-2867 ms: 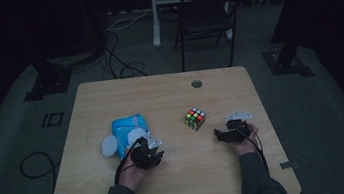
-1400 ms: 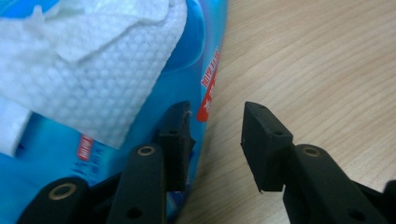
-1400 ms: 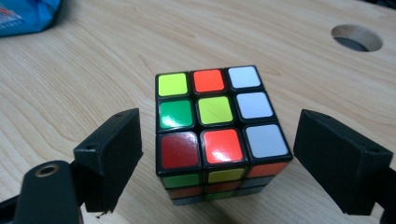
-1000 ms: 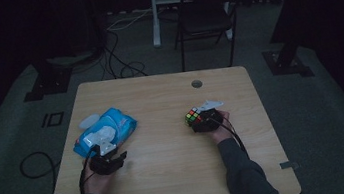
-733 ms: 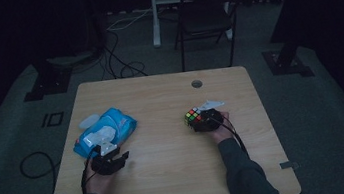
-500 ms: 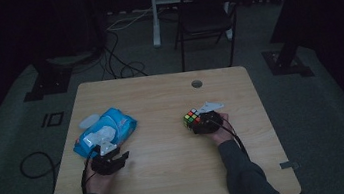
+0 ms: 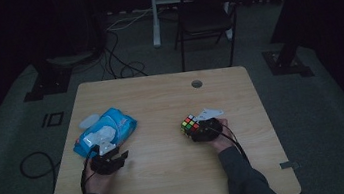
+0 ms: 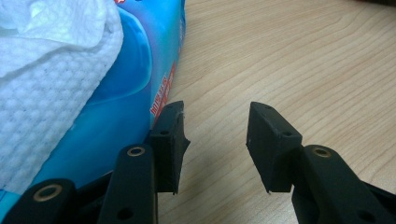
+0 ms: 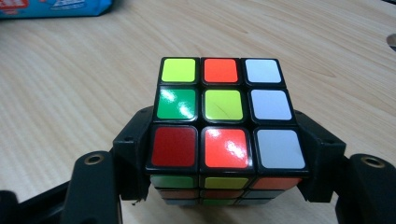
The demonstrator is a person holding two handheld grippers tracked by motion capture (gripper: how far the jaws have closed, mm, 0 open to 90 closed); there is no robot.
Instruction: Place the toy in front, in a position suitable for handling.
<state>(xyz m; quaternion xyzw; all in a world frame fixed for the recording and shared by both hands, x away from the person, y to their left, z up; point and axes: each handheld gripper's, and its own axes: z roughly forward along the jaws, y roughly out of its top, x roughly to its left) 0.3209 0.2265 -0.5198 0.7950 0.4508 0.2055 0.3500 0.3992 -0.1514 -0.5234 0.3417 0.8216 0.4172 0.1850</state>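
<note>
At centre right, the right tongs (image 9: 224, 186) clamped the multicoloured plastic puzzle cube (image 9: 223, 116), ready to move it, while the left tongs (image 8: 215, 140) gaped empty.

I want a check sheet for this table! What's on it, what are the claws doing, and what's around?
Surface: wooden table, hole near far edge.
Job's things: cube clamped in right claw; blue wipes pack, a wipe sticking out.
Clutter: nothing seen.
Grippers: left claw open beside the pack, empty.
Cables: one trails from each claw; more on the floor.
Surroundings: dark room, chair behind the table.
</note>
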